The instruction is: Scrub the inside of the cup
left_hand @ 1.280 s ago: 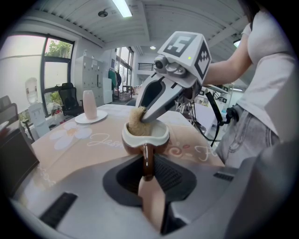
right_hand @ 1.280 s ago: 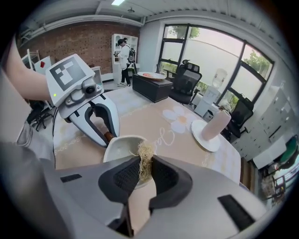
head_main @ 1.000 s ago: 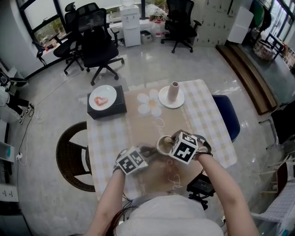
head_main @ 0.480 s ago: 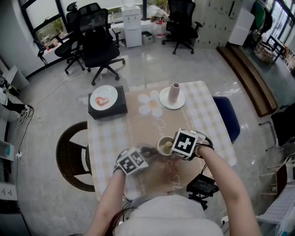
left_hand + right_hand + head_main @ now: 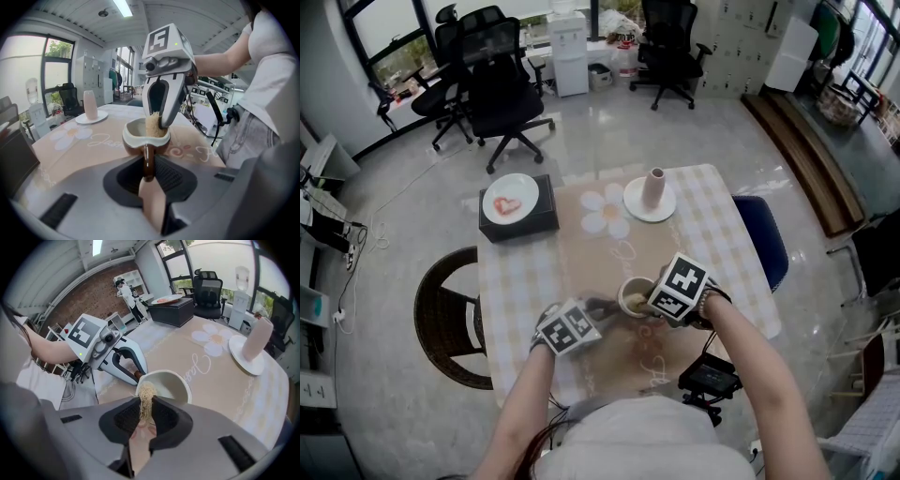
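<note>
nearest the person, the left gripper (image 5: 602,307) is clamped on the brown handle (image 5: 148,161) of the cup (image 5: 630,294), which stands on the beige runner (image 5: 609,253) near the front edge of the checked table (image 5: 727,253). the right gripper (image 5: 645,302) is closed on a tan scrub pad (image 5: 146,397) that dips into the cup's white inside. farther back a pale vase (image 5: 654,187) stands upright on a white saucer (image 5: 636,204). at the far left, a black box (image 5: 520,223) carries a plate (image 5: 509,199).

Bright, even daylight all round.
Windows (image 5: 384,47) beyond the table (image 5: 722,234) throw glare across the glossy floor (image 5: 609,131); both gripper views bulge at the edges, corners black, nearest foreground soft.
</note>
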### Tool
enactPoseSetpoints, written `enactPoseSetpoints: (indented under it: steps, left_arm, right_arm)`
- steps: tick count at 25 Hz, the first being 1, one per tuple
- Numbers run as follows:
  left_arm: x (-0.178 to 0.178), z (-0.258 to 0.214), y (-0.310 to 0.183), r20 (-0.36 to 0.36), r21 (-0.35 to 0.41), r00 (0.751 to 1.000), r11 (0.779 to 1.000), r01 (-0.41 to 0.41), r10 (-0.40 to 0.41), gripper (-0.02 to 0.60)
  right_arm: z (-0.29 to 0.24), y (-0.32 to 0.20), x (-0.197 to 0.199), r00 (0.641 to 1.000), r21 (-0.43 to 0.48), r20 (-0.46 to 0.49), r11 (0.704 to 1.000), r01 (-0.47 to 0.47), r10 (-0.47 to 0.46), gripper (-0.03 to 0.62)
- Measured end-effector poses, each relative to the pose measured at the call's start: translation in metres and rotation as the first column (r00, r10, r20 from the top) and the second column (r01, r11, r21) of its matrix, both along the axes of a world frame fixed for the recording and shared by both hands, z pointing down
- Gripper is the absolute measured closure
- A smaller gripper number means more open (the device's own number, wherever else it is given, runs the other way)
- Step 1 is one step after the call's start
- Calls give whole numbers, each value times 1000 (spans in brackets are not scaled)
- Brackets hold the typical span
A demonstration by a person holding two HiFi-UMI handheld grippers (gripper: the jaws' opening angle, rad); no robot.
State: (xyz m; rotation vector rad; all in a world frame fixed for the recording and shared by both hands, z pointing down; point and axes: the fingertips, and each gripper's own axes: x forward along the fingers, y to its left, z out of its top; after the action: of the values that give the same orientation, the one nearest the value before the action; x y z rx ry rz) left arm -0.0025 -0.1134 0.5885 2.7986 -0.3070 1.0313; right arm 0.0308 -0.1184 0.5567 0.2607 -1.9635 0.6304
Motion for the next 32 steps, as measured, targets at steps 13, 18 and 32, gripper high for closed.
enactPoseSetpoints:
  steps: [13, 18, 32]
  left_arm:
    - [0, 0, 0, 1, -6, 1000, 1000, 1, -1, 515]
    - [0, 1, 0, 8, -4, 1000, 1000, -5, 5, 515]
    - [-5, 4, -5, 50, 34, 999, 999, -16, 14, 515]
  right_arm:
    - [-2, -18, -3, 961, 26, 172, 974, -226, 218, 530]
    - [-6, -29, 2, 950, 116, 208, 958, -262, 235, 530]
    - [-3, -26, -3, 996, 346, 79, 936, -67, 42, 533]
